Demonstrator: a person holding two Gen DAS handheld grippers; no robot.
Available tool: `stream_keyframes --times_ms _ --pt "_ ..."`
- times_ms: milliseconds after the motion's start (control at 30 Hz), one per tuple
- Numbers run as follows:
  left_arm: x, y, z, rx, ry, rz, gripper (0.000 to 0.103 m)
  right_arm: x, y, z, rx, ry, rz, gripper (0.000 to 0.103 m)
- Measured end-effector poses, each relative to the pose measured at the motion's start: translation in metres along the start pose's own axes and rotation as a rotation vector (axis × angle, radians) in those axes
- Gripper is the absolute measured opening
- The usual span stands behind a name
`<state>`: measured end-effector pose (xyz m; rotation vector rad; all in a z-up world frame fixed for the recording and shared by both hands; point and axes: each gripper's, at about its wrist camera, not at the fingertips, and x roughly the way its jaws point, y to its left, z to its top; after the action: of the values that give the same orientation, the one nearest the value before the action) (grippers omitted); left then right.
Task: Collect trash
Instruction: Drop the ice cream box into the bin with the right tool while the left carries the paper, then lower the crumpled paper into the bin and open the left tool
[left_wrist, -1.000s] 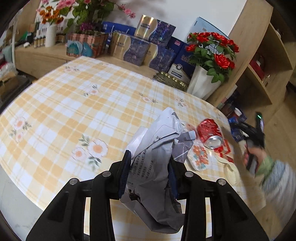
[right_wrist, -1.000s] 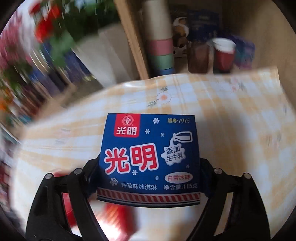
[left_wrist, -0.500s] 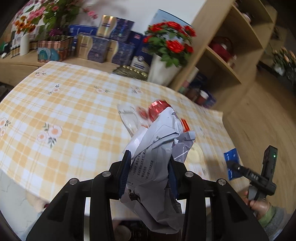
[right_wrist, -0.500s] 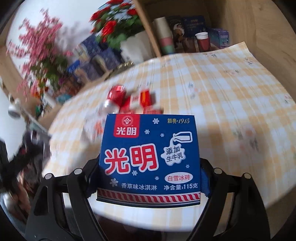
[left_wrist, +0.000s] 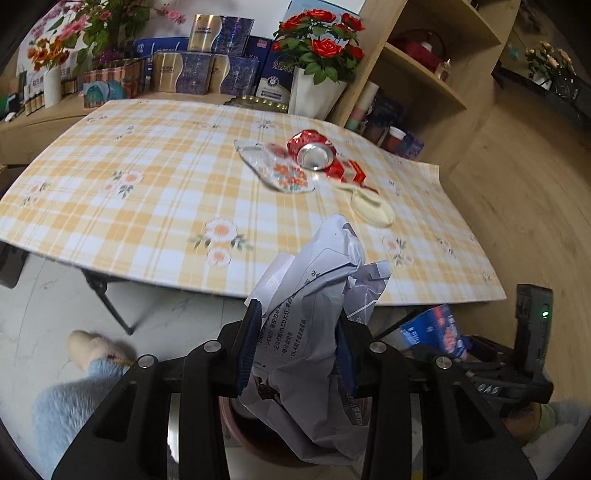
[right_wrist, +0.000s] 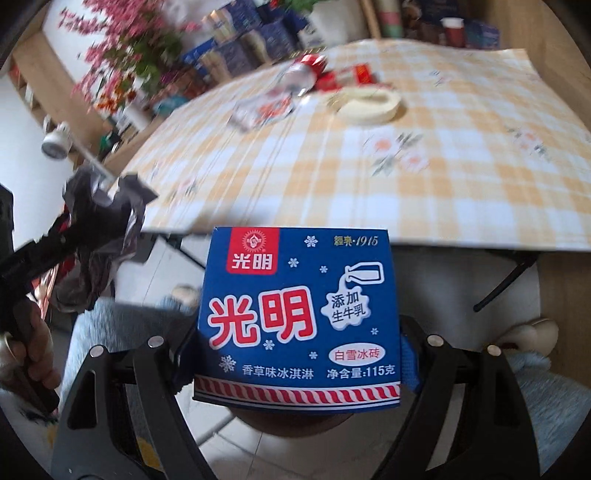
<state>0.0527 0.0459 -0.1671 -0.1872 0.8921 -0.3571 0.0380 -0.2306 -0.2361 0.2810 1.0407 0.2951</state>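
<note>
Crumpled grey plastic mailer bag (left_wrist: 314, 332) sits pinched between the narrowly set jaws of the left gripper (left_wrist: 295, 345), its loose end hanging below the fingers over the rim of a brown bin (left_wrist: 243, 432) that shows directly beneath. The right gripper (right_wrist: 295, 354) has its jaws set wide and clamped on the sides of a blue ice-cream carton (right_wrist: 299, 317), held face-up with its long side across the fingers; a dark rounded shape just under the carton may be the same bin, though I cannot tell. Both loads are off the table and past its near edge (left_wrist: 184, 280), above the floor and the person's light-blue fleece legs (left_wrist: 74, 398). The coming move likely turns on each piece being straight above the bin mouth; the left hand looks the better placed.

Left on the yellow checked tablecloth (left_wrist: 147, 192), well apart from both grippers: a crushed red can (left_wrist: 314, 151), a clear printed wrapper (left_wrist: 280, 173), a red packet (left_wrist: 351, 171) and a cream strip with a round lid (left_wrist: 371, 208). Open room lies around the table's folding leg (left_wrist: 107, 295).
</note>
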Motion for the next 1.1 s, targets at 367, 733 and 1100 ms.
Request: stream_keyframes --times_ms 367,733,1100 --pt "0.003 -0.007 -0.022 -0.016 0.039 0.005 0.037 0.051 0.013 -0.022 -0.017 0.2 0.074 0.082" --pt "0.014 -0.009 -0.024 -0.015 0.074 -0.006 0.037 0.036 0.006 -0.02 0.015 0.16 0.064 0.094" --pt "0.038 -0.033 -0.027 0.241 0.013 -0.083 0.038 -0.008 -0.014 -0.006 0.066 -0.051 -0.146 0.096"
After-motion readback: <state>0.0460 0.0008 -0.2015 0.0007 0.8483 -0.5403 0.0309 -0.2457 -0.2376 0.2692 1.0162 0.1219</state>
